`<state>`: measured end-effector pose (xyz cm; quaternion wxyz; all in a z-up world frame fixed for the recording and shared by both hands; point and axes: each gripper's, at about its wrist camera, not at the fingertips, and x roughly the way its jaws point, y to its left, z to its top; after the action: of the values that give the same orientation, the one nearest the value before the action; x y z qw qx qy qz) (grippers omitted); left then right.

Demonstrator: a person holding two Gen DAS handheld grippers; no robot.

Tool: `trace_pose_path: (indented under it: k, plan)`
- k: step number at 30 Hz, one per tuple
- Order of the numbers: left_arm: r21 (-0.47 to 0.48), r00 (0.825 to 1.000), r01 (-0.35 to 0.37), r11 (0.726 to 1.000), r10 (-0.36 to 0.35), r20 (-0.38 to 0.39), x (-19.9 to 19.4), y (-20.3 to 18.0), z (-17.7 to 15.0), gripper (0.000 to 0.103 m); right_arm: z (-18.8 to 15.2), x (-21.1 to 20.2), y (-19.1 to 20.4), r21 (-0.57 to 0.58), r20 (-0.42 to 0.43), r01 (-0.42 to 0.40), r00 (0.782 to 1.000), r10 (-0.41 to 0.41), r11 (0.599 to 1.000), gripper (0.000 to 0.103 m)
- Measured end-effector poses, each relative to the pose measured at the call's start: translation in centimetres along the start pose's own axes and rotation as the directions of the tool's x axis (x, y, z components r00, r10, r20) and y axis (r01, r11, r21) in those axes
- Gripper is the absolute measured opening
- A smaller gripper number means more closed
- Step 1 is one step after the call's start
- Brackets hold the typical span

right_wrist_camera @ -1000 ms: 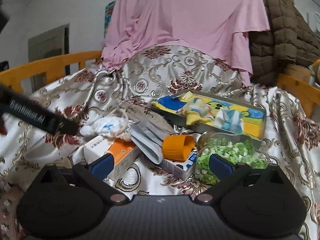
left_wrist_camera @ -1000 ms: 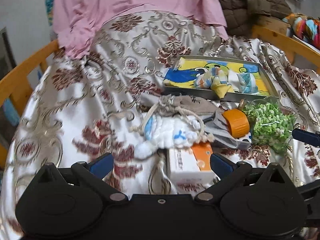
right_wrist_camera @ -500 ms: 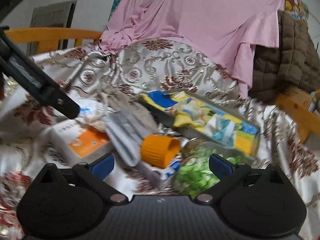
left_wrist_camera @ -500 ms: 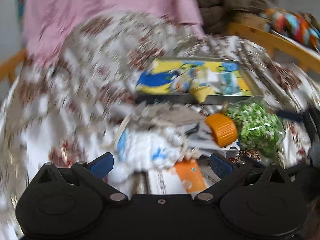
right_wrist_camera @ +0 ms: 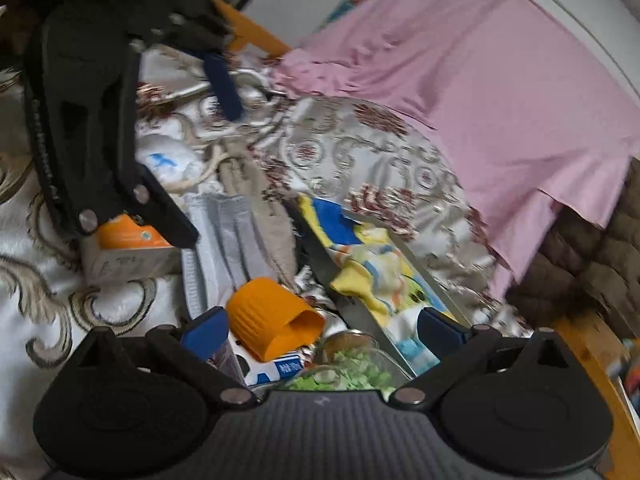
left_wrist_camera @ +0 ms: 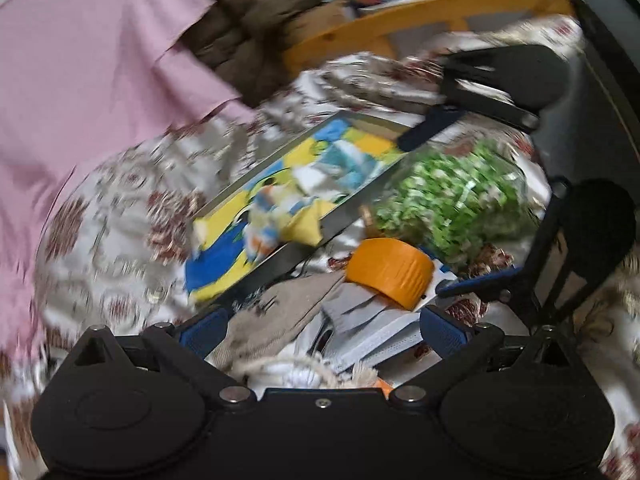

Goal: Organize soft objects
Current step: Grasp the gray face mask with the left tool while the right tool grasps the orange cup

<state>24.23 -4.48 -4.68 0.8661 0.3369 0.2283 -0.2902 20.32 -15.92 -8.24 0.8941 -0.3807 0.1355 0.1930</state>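
Observation:
My left gripper (left_wrist_camera: pixel 322 330) is open, low over a pile on the patterned bedspread, with a beige drawstring bag (left_wrist_camera: pixel 272 316) and grey face masks (left_wrist_camera: pixel 360 320) between its fingers. A white soft toy (left_wrist_camera: pixel 296 376) is mostly hidden under it. My right gripper (right_wrist_camera: pixel 322 330) is also open, with an orange cap (right_wrist_camera: pixel 276 316) just inside its left finger. Beyond lies a metal tray (right_wrist_camera: pixel 320 256) holding yellow and blue cloths (right_wrist_camera: pixel 376 276). The right wrist view shows the left gripper (right_wrist_camera: pixel 211 176) above the white toy (right_wrist_camera: pixel 168 160), masks (right_wrist_camera: pixel 224 232) and bag (right_wrist_camera: pixel 272 236).
A glass jar of green bits (left_wrist_camera: pixel 452 204) lies beside the orange cap (left_wrist_camera: pixel 390 272) and the tray (left_wrist_camera: pixel 280 260). An orange and white box (right_wrist_camera: pixel 128 244) sits at the left. A pink cloth (right_wrist_camera: pixel 480 60), brown quilt (left_wrist_camera: pixel 256 20) and wooden rail (left_wrist_camera: pixel 400 20) stand behind.
Both grippers have moved forward and tilted, and stay open. The left one now sits over the bag and masks. The right one has closed in on the orange cap and jar.

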Motion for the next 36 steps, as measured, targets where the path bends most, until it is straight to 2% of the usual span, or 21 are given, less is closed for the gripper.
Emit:
trace_pose_path:
  k: [4, 8, 13, 17, 22, 27, 33, 36]
  plan:
    - [0.098, 0.995, 0.086, 0.991, -0.081, -0.055, 1.0, -1.1, 0.0, 0.093, 0.1, 0.7, 0.2, -0.076, 0.009, -0.047, 0.999, 0.047, 0.996, 0.093]
    - [0.160, 0.986, 0.148, 0.976, -0.132, -0.106, 1.9, -2.2, -0.1, 0.091, -0.1, 1.8, 1.1, -0.175, 0.003, -0.067, 0.998, 0.068, 0.982, 0.090]
    - [0.263, 0.990, 0.083, 0.961, -0.049, -0.133, 3.2, -3.5, -0.1, 0.081, -0.5, 3.3, 2.0, -0.252, -0.016, -0.090, 0.996, 0.089, 0.963, 0.082]
    - [0.217, 0.988, 0.099, 0.971, -0.070, -0.138, 3.5, -3.3, 0.0, 0.077, -0.5, 4.1, 2.6, -0.269, -0.023, -0.088, 0.996, 0.085, 0.959, 0.079]
    - [0.225, 0.989, 0.096, 0.970, -0.067, -0.134, 3.4, -3.5, 0.1, 0.065, -0.7, 4.2, 3.5, -0.291, -0.030, -0.105, 0.994, 0.101, 0.951, 0.066]
    - [0.210, 0.986, 0.099, 0.973, -0.068, -0.152, 3.5, -3.4, -0.1, 0.055, -0.7, 4.1, 3.8, -0.303, -0.037, -0.114, 0.993, 0.108, 0.946, 0.061]
    - [0.137, 0.985, 0.098, 0.986, -0.076, -0.157, 3.4, -2.5, -0.1, 0.039, -0.6, 3.9, 3.1, -0.264, -0.049, -0.144, 0.989, 0.136, 0.954, 0.048]
    - [0.127, 0.985, 0.096, 0.987, -0.076, -0.154, 3.3, -2.5, -0.2, 0.039, -0.4, 3.8, 2.8, -0.238, -0.053, -0.156, 0.988, 0.148, 0.959, 0.040]
